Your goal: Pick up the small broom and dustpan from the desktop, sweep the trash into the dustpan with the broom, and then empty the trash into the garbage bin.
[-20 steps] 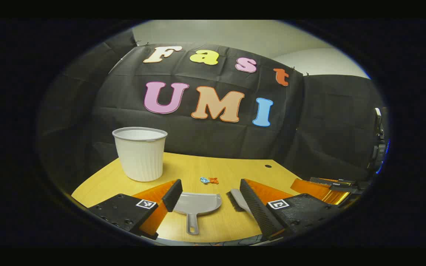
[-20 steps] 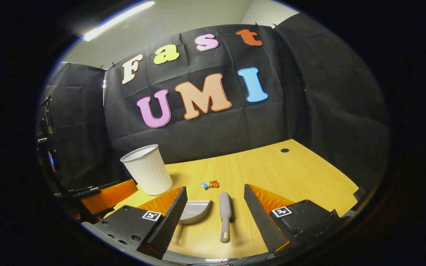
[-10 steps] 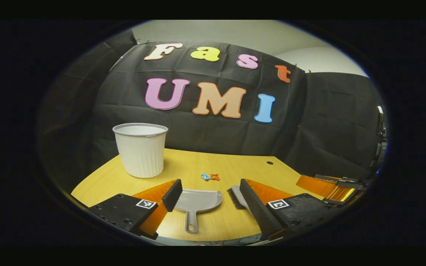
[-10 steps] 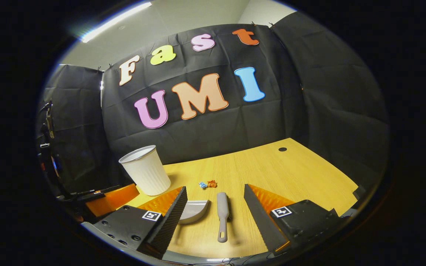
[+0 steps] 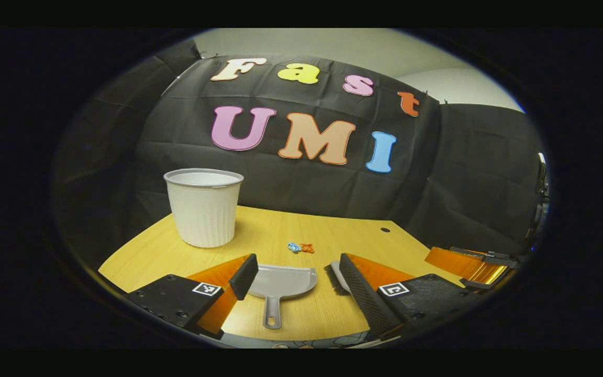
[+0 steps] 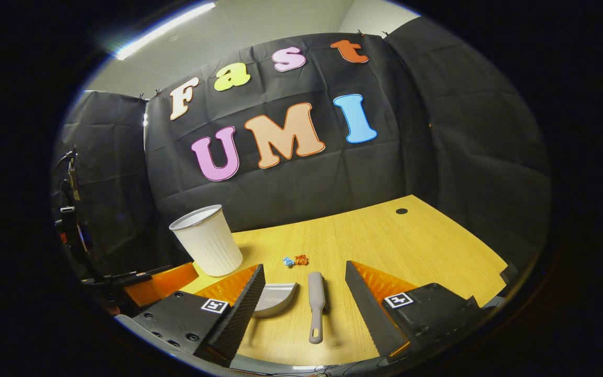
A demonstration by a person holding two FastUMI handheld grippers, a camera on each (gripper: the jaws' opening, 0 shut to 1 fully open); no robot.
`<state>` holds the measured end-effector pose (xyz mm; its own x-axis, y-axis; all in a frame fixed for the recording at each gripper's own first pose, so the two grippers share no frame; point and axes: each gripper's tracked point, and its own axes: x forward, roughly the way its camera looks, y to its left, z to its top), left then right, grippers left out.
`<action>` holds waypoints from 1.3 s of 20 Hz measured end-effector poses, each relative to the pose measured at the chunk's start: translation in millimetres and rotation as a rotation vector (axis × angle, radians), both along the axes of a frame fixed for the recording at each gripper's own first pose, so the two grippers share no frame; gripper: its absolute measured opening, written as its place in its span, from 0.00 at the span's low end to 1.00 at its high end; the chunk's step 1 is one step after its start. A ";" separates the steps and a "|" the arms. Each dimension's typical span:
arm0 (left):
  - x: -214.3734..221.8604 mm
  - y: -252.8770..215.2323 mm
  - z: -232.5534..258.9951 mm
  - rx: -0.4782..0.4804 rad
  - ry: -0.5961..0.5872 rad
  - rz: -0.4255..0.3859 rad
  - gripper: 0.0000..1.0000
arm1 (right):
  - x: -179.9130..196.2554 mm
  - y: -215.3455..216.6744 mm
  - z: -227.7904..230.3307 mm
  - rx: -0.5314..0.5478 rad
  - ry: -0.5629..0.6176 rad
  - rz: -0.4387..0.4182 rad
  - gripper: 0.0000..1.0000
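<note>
The small broom was seen lying flat on the desktop, just beside the dustpan and on the side of it away from the garbage bin, its slim grey handle pointing back toward the grippers. Nothing of the task was judged done: both tools lay ungrasped, the trash sat unswept just beyond the dustpan's mouth, and pickup, sweeping and emptying all remained. The left gripper was held spread wide with the dustpan framed between its fingers; the right gripper was likewise spread, the broom framed between its fingers, nothing being clasped by either. The dustpan was shown as smooth grey plastic, scoop-shaped with a looped handle; the bin as white, ribbed and tapered; the trash as small crumpled blue and orange scraps; the desktop as pale wood grain.
</note>
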<state>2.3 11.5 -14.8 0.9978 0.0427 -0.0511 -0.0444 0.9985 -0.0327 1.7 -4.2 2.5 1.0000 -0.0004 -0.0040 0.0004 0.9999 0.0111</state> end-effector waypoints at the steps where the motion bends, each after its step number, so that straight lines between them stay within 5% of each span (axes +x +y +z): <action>1: 0.1 0.8 -1.9 -0.005 0.003 0.002 0.92 | 1.1 0.6 -1.4 -0.001 0.002 0.001 0.91; 26: 0.0 7.6 -22.5 -0.005 0.052 0.024 0.93 | 9.9 8.3 -29.1 0.010 0.065 0.024 0.91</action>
